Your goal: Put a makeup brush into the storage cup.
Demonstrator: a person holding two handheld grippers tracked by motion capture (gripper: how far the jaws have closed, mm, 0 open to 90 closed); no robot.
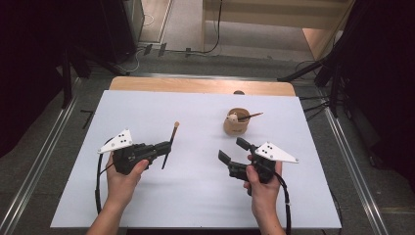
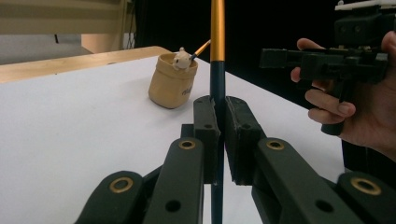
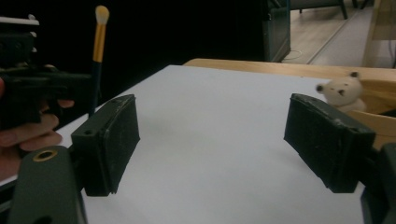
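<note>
Now the left gripper (image 1: 164, 147) is clenched on a makeup brush (image 1: 170, 144), its two pads pressed against the dark lower part of the handle, so the brush stands up from the jaws with its pale tip at the top and its orange band above the grip, over the white worktop (image 1: 195, 196). Meanwhile the right gripper (image 1: 234, 150) is released, its jaws wide apart with nothing between them and touching nothing. It hovers just in front of the small tan pot (image 1: 236, 126), which holds a little bear figure (image 3: 340, 90) and a second brush (image 1: 250, 116).
</note>
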